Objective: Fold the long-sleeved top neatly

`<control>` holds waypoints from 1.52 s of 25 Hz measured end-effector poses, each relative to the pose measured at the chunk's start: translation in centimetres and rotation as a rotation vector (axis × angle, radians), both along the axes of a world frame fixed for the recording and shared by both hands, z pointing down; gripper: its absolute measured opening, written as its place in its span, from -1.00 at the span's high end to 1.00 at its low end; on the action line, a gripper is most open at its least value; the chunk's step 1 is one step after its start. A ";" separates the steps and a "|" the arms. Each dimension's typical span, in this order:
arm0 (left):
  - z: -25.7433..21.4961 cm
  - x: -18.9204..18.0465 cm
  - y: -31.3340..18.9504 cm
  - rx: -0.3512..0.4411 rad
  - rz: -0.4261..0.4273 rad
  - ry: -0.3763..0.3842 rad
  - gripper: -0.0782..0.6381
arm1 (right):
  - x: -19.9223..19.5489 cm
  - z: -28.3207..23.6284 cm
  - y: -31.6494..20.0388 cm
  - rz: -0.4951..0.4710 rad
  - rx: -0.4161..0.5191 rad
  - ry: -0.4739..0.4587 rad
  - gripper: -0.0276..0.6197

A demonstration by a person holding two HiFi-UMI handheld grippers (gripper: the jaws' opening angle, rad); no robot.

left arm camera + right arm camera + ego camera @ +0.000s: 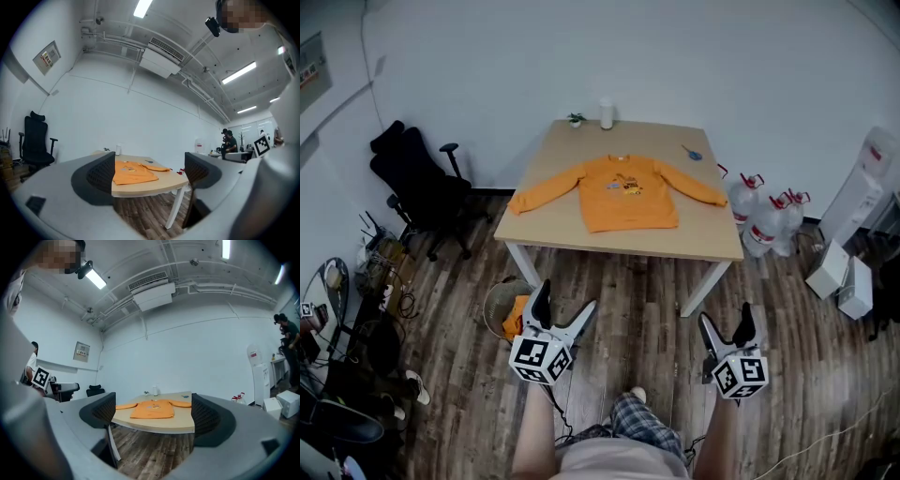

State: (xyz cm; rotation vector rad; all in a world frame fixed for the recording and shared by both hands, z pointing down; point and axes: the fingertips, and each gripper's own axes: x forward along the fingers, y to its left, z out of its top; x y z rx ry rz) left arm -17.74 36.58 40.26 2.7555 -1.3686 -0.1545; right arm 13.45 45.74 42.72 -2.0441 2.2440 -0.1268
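While the orange long-sleeved top (623, 192) lies spread flat, sleeves out, on the wooden table (712, 239) well ahead, left gripper (561, 314) and right gripper (727, 336) hang wide and empty, so folding is unstarted and calls for an approach.

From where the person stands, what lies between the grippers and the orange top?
Head view: from the left gripper and right gripper, wooden floor, then the table's bare near strip, then the orange top.
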 end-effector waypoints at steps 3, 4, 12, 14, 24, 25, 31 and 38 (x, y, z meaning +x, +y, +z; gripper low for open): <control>0.3 0.4 -1.0 -0.010 -0.002 -0.007 -0.46 | -0.1 0.0 -1.2 -0.008 -0.001 -0.002 -0.59; 0.5 0.6 -1.4 -0.013 -0.002 -0.011 -0.46 | -0.1 0.0 -1.7 -0.011 -0.002 -0.002 -0.59; 1.3 1.8 -5.5 -0.025 -0.012 -0.048 -0.46 | 1.0 1.3 -6.0 -0.020 -0.012 -0.029 -0.58; 1.5 2.1 -7.1 -0.029 -0.015 -0.053 -0.46 | 1.4 1.5 -7.6 -0.020 -0.013 -0.036 -0.58; 3.1 5.5 -19.3 -0.041 -0.041 -0.053 -0.46 | 5.3 2.8 -20.7 -0.036 -0.018 -0.038 -0.56; 2.9 5.9 -21.0 -0.037 -0.050 -0.053 -0.46 | 5.7 2.8 -22.6 -0.042 -0.020 -0.035 -0.56; 2.2 8.0 -32.0 -0.049 -0.110 -0.059 -0.46 | 7.6 1.9 -34.8 -0.092 -0.049 -0.008 -0.55; 2.1 10.0 -41.4 -0.073 -0.156 -0.089 -0.46 | 9.2 1.6 -45.9 -0.146 -0.080 -0.004 -0.55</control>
